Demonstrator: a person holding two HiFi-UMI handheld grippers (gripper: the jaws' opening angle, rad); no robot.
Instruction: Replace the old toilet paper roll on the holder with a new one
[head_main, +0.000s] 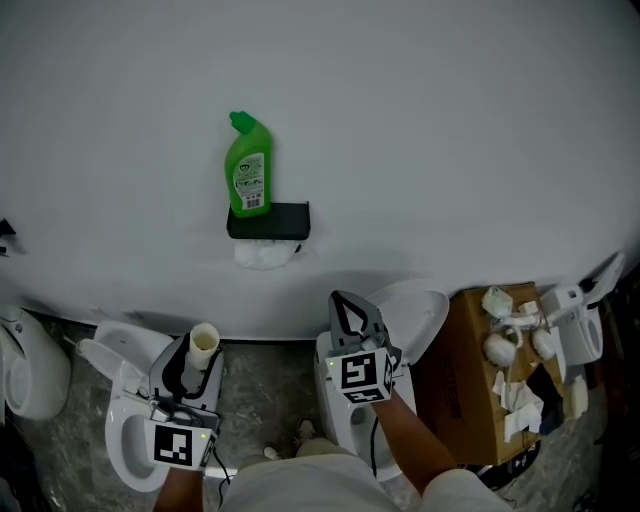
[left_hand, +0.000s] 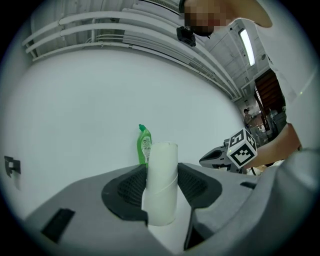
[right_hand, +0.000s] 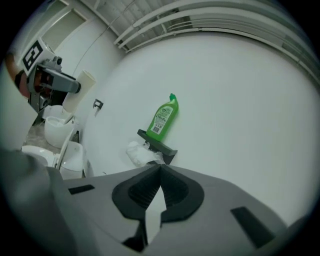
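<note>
A black wall holder (head_main: 268, 220) carries a green bottle (head_main: 247, 168) on top, and white paper (head_main: 265, 253) hangs beneath it. My left gripper (head_main: 195, 358) is low and to the left of the holder, shut on a bare cardboard tube (head_main: 203, 343) that stands upright between the pads. In the left gripper view the tube (left_hand: 162, 182) hides part of the bottle (left_hand: 144, 145). My right gripper (head_main: 345, 305) is below and right of the holder, shut with nothing between its pads. In the right gripper view its jaws (right_hand: 160, 167) point toward the holder (right_hand: 157, 142) and the paper (right_hand: 140, 152).
A white toilet (head_main: 130, 420) stands under the left gripper, and another with a raised lid (head_main: 415, 315) under the right one. A cardboard box (head_main: 480, 400) with white fittings on it is at the right. Another white fixture (head_main: 30, 370) stands at the far left.
</note>
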